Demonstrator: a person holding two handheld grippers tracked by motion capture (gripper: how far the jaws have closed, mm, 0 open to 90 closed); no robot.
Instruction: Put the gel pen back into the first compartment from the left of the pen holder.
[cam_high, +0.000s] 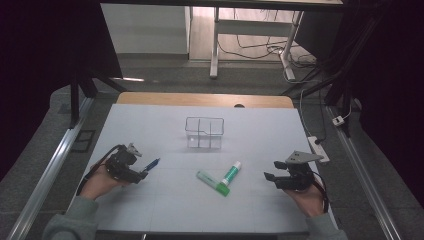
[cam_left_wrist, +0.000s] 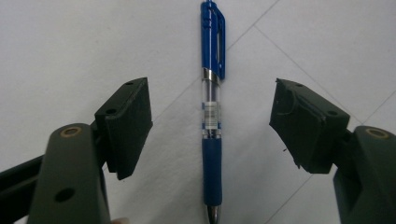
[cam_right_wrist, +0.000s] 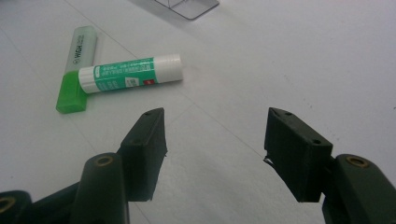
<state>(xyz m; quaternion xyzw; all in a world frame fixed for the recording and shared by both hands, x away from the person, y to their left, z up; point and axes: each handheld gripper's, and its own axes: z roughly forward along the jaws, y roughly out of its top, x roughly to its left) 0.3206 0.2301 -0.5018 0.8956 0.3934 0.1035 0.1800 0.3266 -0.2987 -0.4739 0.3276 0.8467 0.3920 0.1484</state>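
Left gripper: jaws spread wide, blue pen lying lengthwise in the gap between them, pads clear of it on both sides, nothing gripped
Left gripper on table: held low at the near-left of the sheet, jaws pointing toward the middle
Blue pen: flat on the white sheet, clip end away from the gripper, metal tip toward the gripper body; in the high view it pokes out just past the jaw tips
Pen parts: blue clip and cap section far, clear barrel mid, blue rubber grip near
Right gripper: jaws wide apart, bare sheet between them, holding nothing
Right gripper on table: near-right of the sheet, jaws aimed toward the glue stick and highlighter, well apart from both
Glue stick: ahead-left of the right jaws, lying on its side, green-and-white label, white cap
Green highlighter: just beyond the glue stick, ends meet in a V, probably touching, hard to be sure
Clear divided box: upright past both grippers, mid-sheet, compartments look empty
White sheet: covers the tabletop, faint grid lines
Hands: one wrapped round each gripper body, grey sleeves at the near edge
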